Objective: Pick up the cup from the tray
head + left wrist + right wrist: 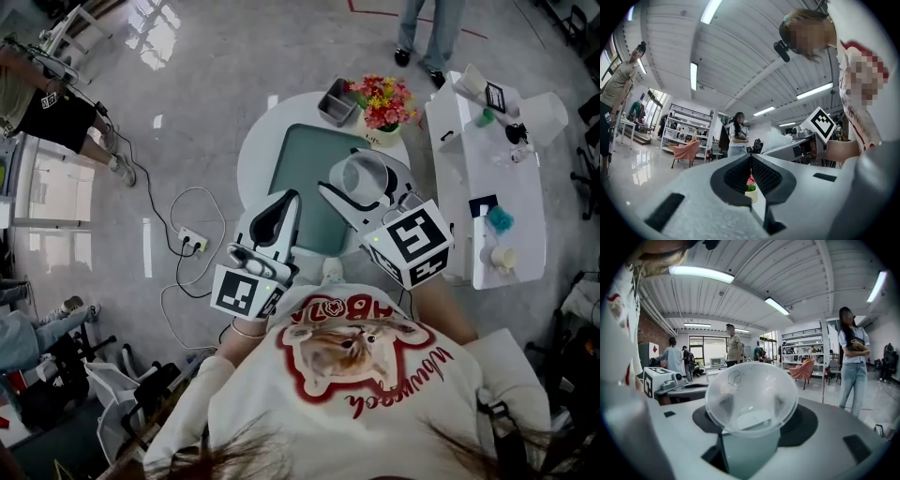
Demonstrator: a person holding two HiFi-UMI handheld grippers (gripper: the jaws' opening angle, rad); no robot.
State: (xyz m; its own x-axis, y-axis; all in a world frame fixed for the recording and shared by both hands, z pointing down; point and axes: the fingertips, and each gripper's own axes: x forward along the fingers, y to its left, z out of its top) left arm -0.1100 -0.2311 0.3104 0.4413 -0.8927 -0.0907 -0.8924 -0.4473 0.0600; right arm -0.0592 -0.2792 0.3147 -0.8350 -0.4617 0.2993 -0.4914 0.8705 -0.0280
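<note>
We're gripping the clear cup (751, 397) in the clenched right gripper (358, 190), seemingly lifted over the far right corner of the green tray (305, 173), while the left gripper (289, 202) is hanging closed and empty, so the pick looks done.

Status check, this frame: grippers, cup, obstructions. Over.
Right hand-held gripper shut on clear cup. Left hand-held gripper shut, empty. Cup above green tray, right side. Nothing in the way.

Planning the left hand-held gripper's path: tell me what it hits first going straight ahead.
Likely the flower pot, framed just beyond the left hand-held gripper tips; depth is unclear.
</note>
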